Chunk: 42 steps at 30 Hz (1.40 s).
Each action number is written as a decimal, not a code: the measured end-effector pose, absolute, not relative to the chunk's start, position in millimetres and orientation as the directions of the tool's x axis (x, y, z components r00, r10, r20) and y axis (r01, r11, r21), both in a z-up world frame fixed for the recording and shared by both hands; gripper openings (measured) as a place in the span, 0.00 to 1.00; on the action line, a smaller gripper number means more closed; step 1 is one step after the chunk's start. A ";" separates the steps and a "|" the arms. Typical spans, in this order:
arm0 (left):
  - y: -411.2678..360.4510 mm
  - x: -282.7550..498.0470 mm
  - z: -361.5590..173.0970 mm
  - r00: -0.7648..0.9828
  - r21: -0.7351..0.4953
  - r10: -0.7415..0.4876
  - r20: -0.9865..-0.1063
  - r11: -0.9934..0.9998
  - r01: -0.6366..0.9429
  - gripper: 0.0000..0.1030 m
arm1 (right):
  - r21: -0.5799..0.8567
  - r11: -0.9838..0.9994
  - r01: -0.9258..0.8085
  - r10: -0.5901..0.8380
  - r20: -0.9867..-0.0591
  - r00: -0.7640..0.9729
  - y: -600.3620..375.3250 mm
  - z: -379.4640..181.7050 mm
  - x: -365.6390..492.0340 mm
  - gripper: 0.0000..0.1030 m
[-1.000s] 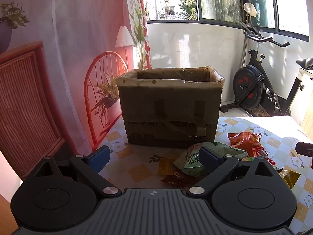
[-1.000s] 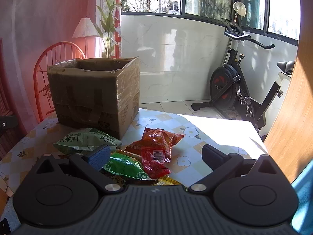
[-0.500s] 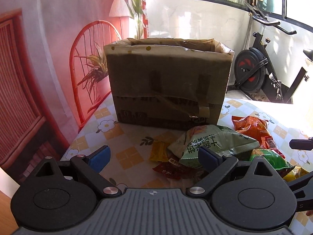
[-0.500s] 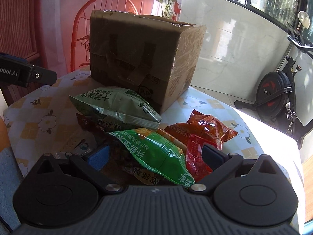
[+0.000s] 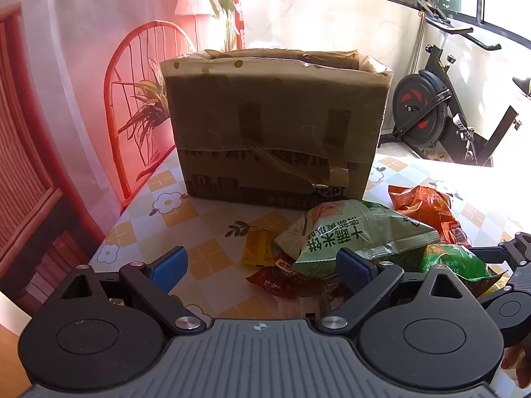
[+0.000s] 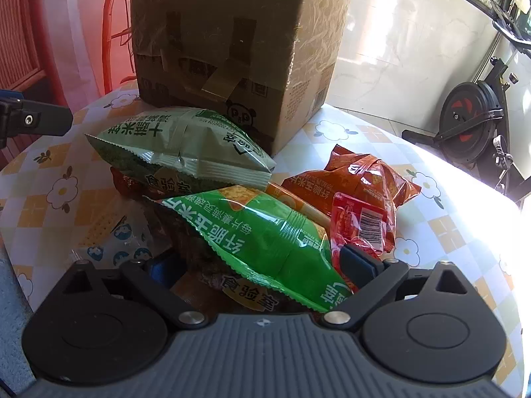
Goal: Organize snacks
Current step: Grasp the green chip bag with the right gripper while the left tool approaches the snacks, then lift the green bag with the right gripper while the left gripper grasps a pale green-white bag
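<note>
An open-topped cardboard box (image 5: 275, 126) (image 6: 232, 39) stands at the back of the table. In front of it lies a heap of snacks: a pale green bag (image 5: 358, 235) (image 6: 186, 152), a bright green bag (image 5: 454, 262) (image 6: 265, 238), an orange bag (image 5: 428, 205) (image 6: 361, 182), a red packet (image 6: 361, 229), and small yellow (image 5: 257, 248) and dark red (image 5: 282, 280) packets. My right gripper (image 6: 262, 265) straddles the bright green bag, its jaws wide and closing, the pads apart from it. My left gripper (image 5: 260, 270) hangs open at the heap's left edge, gripping nothing.
A flowered check cloth covers the table (image 5: 186, 219), whose left edge drops off close by. A red wire chair (image 5: 132, 76) stands behind on the left and an exercise bike (image 5: 428, 109) on the right. A clear blue-printed wrapper (image 6: 122, 235) lies beside the heap.
Both grippers have sunk and come closer to the heap. The right one tilted down and swung left until the bright green bag lay between its fingers, which have narrowed slightly.
</note>
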<state>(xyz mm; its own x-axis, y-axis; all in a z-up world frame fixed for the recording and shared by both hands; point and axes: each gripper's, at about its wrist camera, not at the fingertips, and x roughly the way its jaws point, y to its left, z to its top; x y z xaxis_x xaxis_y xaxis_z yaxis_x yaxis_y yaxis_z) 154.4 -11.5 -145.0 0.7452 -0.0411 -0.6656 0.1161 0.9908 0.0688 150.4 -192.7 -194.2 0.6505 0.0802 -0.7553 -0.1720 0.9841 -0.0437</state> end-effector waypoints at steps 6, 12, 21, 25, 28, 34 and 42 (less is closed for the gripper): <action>-13.0 155.3 -144.8 0.744 0.059 -0.058 -0.666 0.990 0.130 0.94 | -0.050 0.984 -0.173 0.078 -0.747 0.660 -190.5 -196.7 147.6 0.88; -15.6 155.3 -144.2 0.739 0.031 -0.086 -0.668 0.989 0.143 0.94 | -0.035 0.983 -0.180 0.096 -0.739 0.667 -194.7 -196.5 140.9 0.84; -20.4 163.9 -141.9 0.724 -0.010 -0.110 -0.681 0.990 0.142 0.94 | -0.013 0.987 -0.162 0.100 -0.736 0.670 -198.2 -191.0 136.4 0.81; -18.8 168.1 -134.9 0.735 -0.020 -0.114 -0.668 0.991 0.135 0.94 | 0.026 0.987 -0.160 0.127 -0.734 0.667 -204.2 -181.6 127.5 0.80; -20.2 172.4 -132.4 0.737 -0.025 -0.116 -0.666 0.991 0.133 0.94 | 0.041 0.987 -0.152 0.135 -0.719 0.681 -208.8 -171.3 116.9 0.78; -28.2 181.5 -135.4 0.726 -0.029 -0.121 -0.677 0.990 0.138 0.94 | 0.093 0.991 -0.095 0.133 -0.668 0.732 -229.5 -147.6 102.8 0.78; -41.3 204.8 -126.9 0.740 -0.053 -0.146 -0.656 0.988 0.147 0.93 | 0.093 0.996 -0.014 0.068 -0.614 0.786 -249.9 -121.1 97.7 0.78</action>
<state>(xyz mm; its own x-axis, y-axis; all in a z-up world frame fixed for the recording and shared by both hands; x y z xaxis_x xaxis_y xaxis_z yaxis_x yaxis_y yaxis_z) 204.8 -41.3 -126.9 0.7401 -0.1459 -0.6565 0.1474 0.9876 -0.0534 97.7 -249.9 -121.1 0.7862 0.0684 -0.6142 -0.0141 0.9956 0.0928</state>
